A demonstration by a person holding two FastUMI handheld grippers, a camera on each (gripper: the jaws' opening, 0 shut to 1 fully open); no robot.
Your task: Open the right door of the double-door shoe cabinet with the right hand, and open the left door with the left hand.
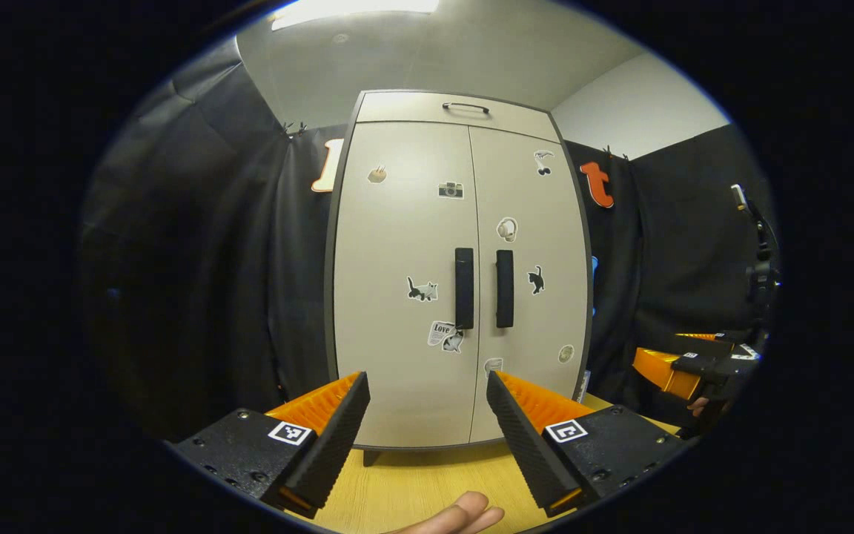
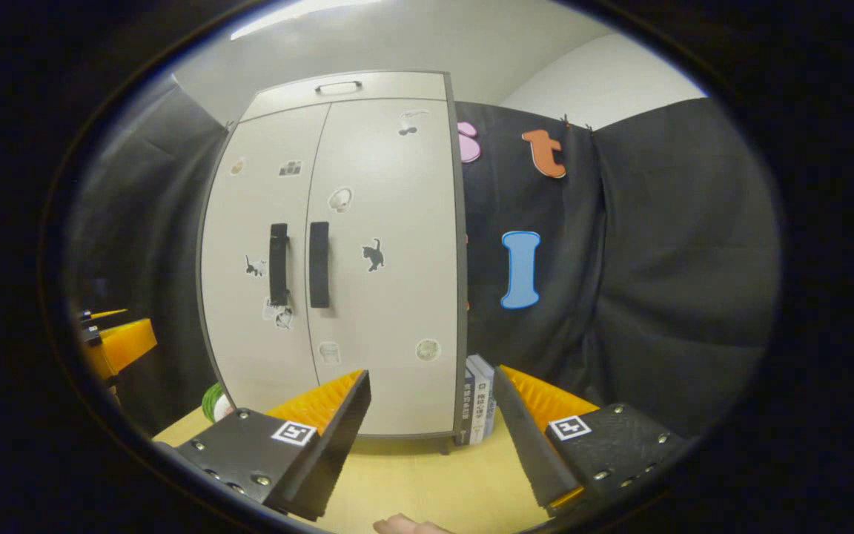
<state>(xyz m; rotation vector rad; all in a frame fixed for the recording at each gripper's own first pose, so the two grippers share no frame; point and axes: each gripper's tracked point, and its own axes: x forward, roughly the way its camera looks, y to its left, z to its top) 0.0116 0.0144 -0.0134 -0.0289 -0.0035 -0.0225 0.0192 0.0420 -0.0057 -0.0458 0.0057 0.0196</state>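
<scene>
Facing both spread claws (image 1: pixel 427 386) (image 2: pixel 431 382), the closed shoe cabinet (image 1: pixel 405 297) stands well apart.

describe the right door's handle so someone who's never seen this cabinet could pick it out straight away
Start at the pale double-door shoe cabinet standing on the wooden table against the black cloth. Two dark vertical bar handles sit side by side at mid-height, flanking the seam between the closed doors. The right door handle is the one right of the seam, next to a black cat sticker; the left door handle has a grey cat beside it.

A wooden table (image 2: pixel 427 482) carries the shoe cabinet (image 2: pixel 382 297) and, seemingly, books (image 2: pixel 477 400).
</scene>
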